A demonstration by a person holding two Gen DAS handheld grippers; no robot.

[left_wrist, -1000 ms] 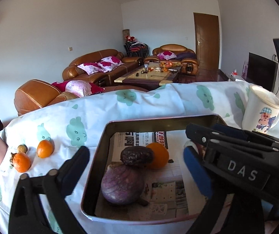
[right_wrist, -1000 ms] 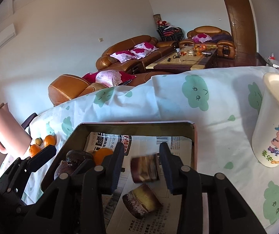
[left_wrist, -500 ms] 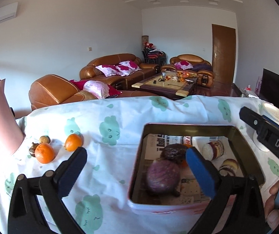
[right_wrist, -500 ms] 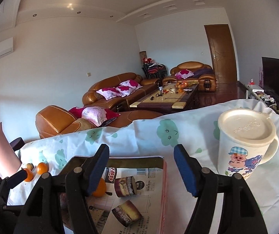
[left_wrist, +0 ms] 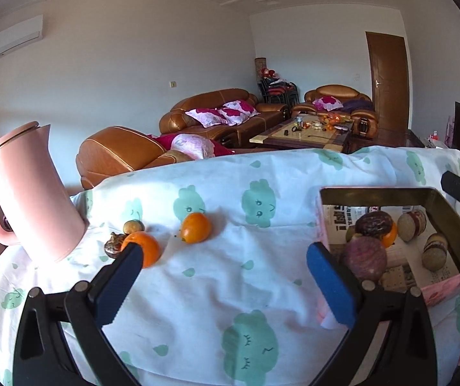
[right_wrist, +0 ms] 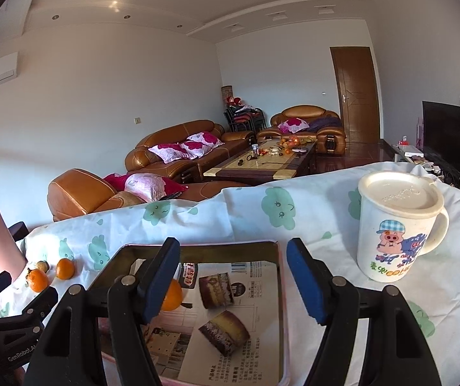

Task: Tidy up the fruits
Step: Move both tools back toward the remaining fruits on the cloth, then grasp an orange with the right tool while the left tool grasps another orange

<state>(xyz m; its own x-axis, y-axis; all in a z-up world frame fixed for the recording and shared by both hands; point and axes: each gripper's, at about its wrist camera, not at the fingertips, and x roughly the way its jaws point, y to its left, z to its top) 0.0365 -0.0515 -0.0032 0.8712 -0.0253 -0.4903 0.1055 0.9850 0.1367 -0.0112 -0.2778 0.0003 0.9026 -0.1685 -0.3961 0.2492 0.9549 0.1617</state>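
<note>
Left gripper (left_wrist: pixel 220 276) is hanging open and empty over the cloud-print tablecloth (left_wrist: pixel 230 289). Two small round orange tangerines are lying ahead of it: one (left_wrist: pixel 196 227) between the fingers' line, another (left_wrist: pixel 144 249) touching the left fingertip in view, near the pink plastic kettle (left_wrist: pixel 27 193). Right gripper (right_wrist: pixel 233 276) is also spread wide, empty, above the paper-lined metal tin (right_wrist: pixel 275 247). Tangerines likely light, soft-skinned, prone to rolling; gripping gently across the middle seems best.

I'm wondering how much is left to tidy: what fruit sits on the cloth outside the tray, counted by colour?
Orange: 2, the near orange fruit and the far orange fruit
Brown: 2, the pale brown fruit and the dark brown fruit
Total: 4
</note>
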